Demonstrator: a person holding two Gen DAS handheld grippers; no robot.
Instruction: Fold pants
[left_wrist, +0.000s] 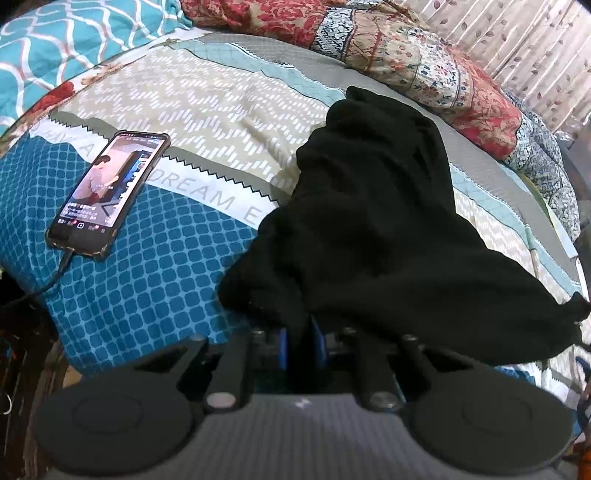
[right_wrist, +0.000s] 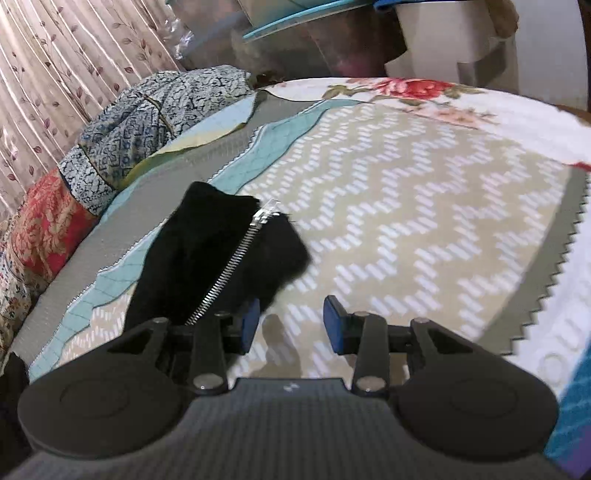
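The black pants (left_wrist: 373, 221) lie bunched on the bed, running from my left gripper toward the far quilts. My left gripper (left_wrist: 300, 343) is shut on a fold of the near end, and black cloth fills the narrow gap between its blue pads. In the right wrist view, the pants' other end (right_wrist: 207, 258) shows a silver zipper (right_wrist: 231, 266) and lies just left of my right gripper (right_wrist: 291, 325). That gripper stands open over the patterned bedspread (right_wrist: 406, 221) with nothing between its blue pads. Its left pad (right_wrist: 249, 325) is close to the cloth's edge.
A phone (left_wrist: 110, 192) with a lit screen and a plugged-in cable lies on the bed to the left of the pants. Folded floral quilts (left_wrist: 424, 66) are piled along the far side by the curtain (right_wrist: 55, 74). Boxes and furniture (right_wrist: 443, 33) stand beyond the bed's end.
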